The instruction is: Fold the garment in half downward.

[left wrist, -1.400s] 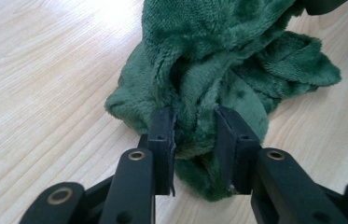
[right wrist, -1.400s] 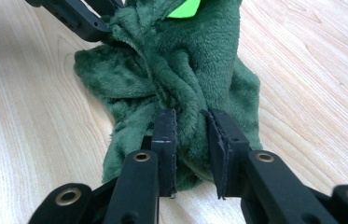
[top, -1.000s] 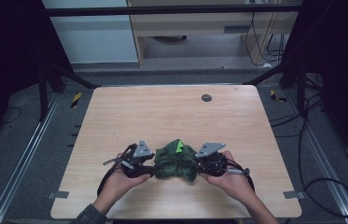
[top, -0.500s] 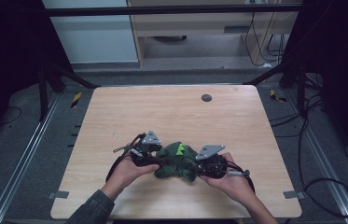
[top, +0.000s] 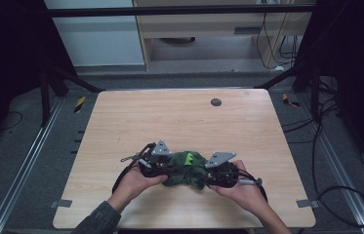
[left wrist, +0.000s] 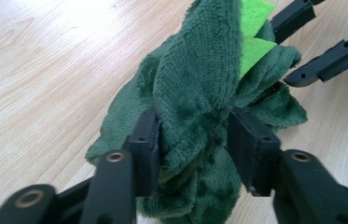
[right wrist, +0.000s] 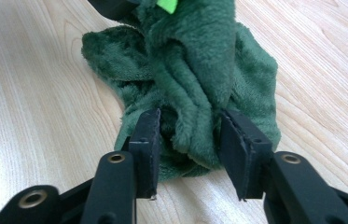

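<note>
**poster1:** Green plush all over both gripper views, lol. Your dark green fleece soft toy with the bright lime felt spikes (top: 185, 168) sits on the pale wood worktop (top: 179, 122), near the front edge, right between your two hands.

**poster2:** Yep. Your left hand-held gripper (left wrist: 192, 135) has its jaws partway apart with a thick fold of the plush wedged between them, and both pads press into the fleece. Those jaws have just been closing, and the fold is pinched now.

**poster1:** What about your right hand-held gripper (right wrist: 188, 135)?

**poster2:** Similar gap, with a bunched ridge of the same toy between the pads. Its jaws have just been opening. The left pad touches the fabric; the other one looks like it's barely brushing it, so I can't tell if you've got a real grip there.

**poster1:** From the high view, your left gripper (top: 162, 165) comes at the toy from its left end and your right one (top: 213, 171) from its right end, both low over the worktop. The toy is crumpled into a heap, lime spikes pointing up.

**poster2:** There's also a small dark round disc (top: 215, 102) far back on the worktop, well apart from everything.
</note>
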Demonstrator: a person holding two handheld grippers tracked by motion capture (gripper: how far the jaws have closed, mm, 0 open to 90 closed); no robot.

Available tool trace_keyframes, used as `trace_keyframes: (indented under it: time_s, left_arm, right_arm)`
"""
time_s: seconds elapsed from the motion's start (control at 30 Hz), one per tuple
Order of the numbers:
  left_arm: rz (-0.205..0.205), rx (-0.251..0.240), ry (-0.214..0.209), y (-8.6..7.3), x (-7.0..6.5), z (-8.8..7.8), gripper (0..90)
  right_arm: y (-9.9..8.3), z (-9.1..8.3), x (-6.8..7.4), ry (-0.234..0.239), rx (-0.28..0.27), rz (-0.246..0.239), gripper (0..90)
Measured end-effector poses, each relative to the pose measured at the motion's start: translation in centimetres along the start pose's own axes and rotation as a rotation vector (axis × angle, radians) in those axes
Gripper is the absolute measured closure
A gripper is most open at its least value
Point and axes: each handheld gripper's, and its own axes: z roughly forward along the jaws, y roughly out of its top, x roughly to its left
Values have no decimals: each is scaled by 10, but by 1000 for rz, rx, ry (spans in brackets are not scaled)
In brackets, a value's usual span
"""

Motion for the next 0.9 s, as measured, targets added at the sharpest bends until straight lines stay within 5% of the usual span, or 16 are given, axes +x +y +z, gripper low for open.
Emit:
trace_keyframes:
  time_s: [0.9]
  left_arm:
    - [37, 21, 17, -13, -11, -5, 677]
  right_arm:
    - [19, 7, 6, 27, -21, -4, 451]
